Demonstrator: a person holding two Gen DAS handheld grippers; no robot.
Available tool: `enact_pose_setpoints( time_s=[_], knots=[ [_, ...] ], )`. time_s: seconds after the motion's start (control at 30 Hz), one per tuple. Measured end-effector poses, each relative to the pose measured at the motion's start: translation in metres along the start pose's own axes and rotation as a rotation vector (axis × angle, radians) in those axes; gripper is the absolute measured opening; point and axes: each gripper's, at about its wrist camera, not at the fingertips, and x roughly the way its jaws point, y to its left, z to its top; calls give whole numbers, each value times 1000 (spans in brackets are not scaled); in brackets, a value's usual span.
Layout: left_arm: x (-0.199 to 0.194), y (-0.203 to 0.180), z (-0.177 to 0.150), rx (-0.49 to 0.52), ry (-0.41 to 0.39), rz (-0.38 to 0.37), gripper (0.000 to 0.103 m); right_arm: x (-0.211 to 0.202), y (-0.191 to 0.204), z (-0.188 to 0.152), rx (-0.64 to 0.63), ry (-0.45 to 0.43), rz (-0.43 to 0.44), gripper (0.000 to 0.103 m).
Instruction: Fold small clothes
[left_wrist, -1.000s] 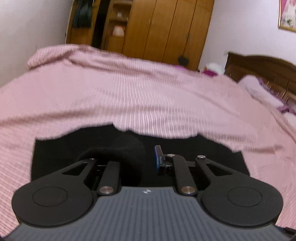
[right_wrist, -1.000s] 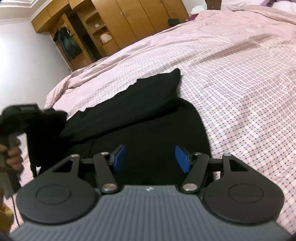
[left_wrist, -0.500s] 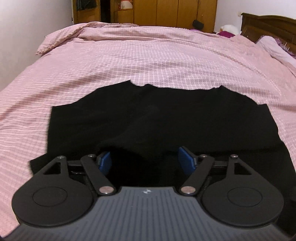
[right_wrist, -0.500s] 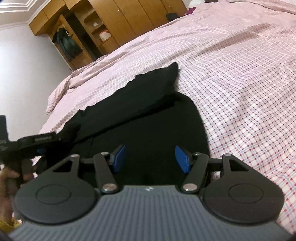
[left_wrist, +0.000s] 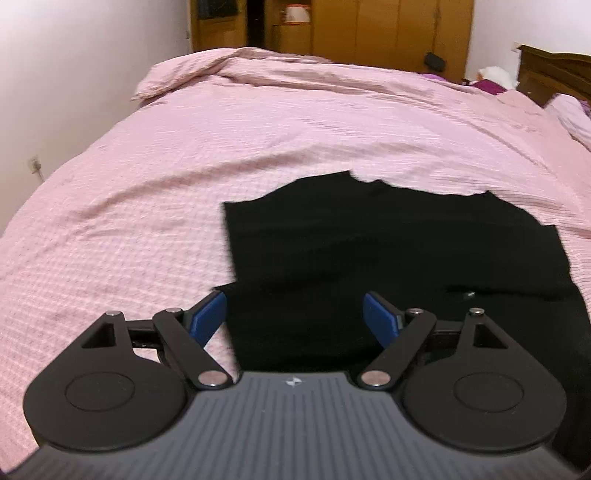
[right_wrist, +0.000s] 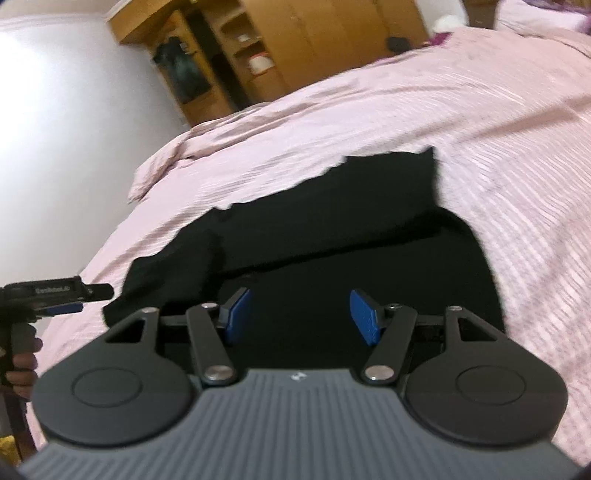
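Black garment (left_wrist: 388, 258) is laid flat on the pink checked bedspread (left_wrist: 184, 166), toward the near edge of the bed; one part is seen folded over the rest, with a fold line running across it in the right wrist view (right_wrist: 332, 229). Left gripper (left_wrist: 294, 319) is released: jaws have just been opening and are spread wide, blue pads clear of the cloth, nothing pinched between them. Its left pad (left_wrist: 208, 314) is seen over the bedspread just beside the garment's left edge, the right pad over the black fabric. Right gripper (right_wrist: 301, 317) is also released, jaws parted at a middling width, held over the garment's near portion, nothing gripped. In the right wrist view the left gripper (right_wrist: 88, 295) is visible at the left frame edge, held by a hand (right_wrist: 22, 369), just beside the garment's left corner. A wooden wardrobe (left_wrist: 369, 33) is seen behind the bed, a dark headboard (left_wrist: 554, 74) at far right. Both views are slightly motion-blurred.
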Motion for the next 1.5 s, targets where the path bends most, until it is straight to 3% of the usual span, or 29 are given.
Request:
enact_pose_setpoints(
  time_s=[0.4,0.77,1.23,1.5],
  knots=[
    [14,70,-34,-102,136,20,85,42,88,3,-174,57,125,63],
    [36,90,-57,-161,201,26,85,92,164,-9,-337,156,242,63],
    [40,94,-61,-150,198,1,90,144,197,-28,-375,298,256,63],
    [41,94,-61,-145,199,-4,91,157,199,-36,-384,306,280,62]
  ],
)
